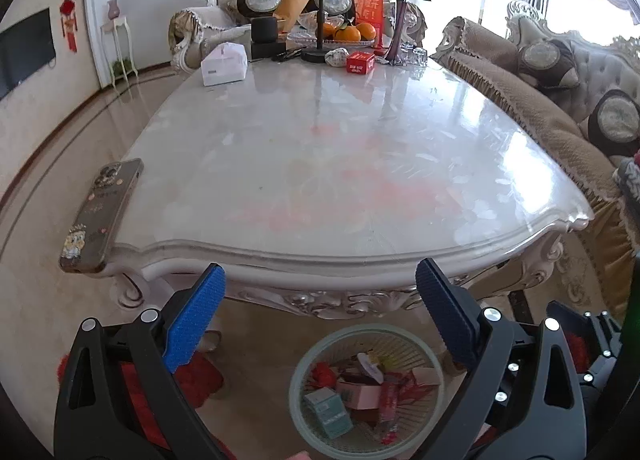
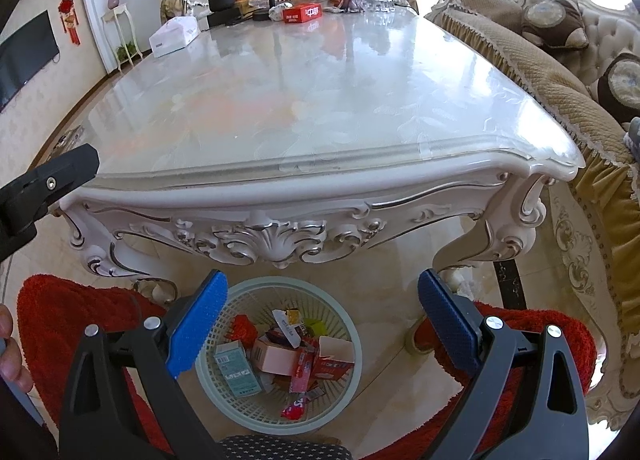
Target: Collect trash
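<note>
A pale green mesh waste basket (image 1: pixel 304 372) (image 2: pixel 224 392) stands on the floor in front of the white marble table (image 1: pixel 340 164) (image 2: pixel 320 108). It holds several pieces of trash: small boxes and wrappers (image 1: pixel 360 388) (image 2: pixel 280 356). My left gripper (image 1: pixel 320 292) is open and empty, held above the basket by the table's near edge. My right gripper (image 2: pixel 322 296) is open and empty, also above the basket. Part of the left gripper (image 2: pixel 48 180) shows at the left of the right wrist view.
A phone (image 1: pixel 100 216) lies on the table's near left corner. At the far end stand a tissue box (image 1: pixel 223 64), a red box (image 1: pixel 360 62), oranges (image 1: pixel 352 32), a vase of roses (image 1: pixel 400 20) and a stand (image 1: pixel 320 4). A sofa (image 1: pixel 560 100) runs along the right. Red rug (image 2: pixel 60 320) lies underfoot.
</note>
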The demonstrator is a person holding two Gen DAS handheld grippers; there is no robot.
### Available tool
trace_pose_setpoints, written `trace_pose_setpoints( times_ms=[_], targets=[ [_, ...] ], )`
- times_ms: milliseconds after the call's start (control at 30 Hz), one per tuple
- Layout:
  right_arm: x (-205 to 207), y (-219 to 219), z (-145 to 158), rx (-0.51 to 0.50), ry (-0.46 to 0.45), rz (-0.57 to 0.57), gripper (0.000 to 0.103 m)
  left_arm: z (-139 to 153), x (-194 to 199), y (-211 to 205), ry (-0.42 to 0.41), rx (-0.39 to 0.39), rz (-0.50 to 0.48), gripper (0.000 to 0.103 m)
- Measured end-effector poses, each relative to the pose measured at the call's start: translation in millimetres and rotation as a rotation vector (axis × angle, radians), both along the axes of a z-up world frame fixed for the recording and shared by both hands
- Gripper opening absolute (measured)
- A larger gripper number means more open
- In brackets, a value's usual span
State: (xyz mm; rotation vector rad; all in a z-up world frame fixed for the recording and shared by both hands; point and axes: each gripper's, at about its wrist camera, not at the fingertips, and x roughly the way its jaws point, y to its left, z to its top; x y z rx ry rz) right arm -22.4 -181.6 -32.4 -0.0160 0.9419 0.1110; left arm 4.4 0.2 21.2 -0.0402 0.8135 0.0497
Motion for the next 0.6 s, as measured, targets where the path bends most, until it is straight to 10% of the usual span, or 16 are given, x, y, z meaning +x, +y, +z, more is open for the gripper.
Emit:
trace_pose_setpoints(
  times_ms=[200, 600],
  targets=[
    [-1.9, 0.5, -3.0, 0.006, -0.002, 0.008, 0.092, -8.1, 1.1, 7.3, 0.047, -0.095, -0.014, 0.093],
    [-2.3, -1.6, -0.6, 0.014, -0.008, 0.003, 0.092, 1.6, 2.5, -1.9, 0.017, 0.068, 0.025, 0.093]
  ],
)
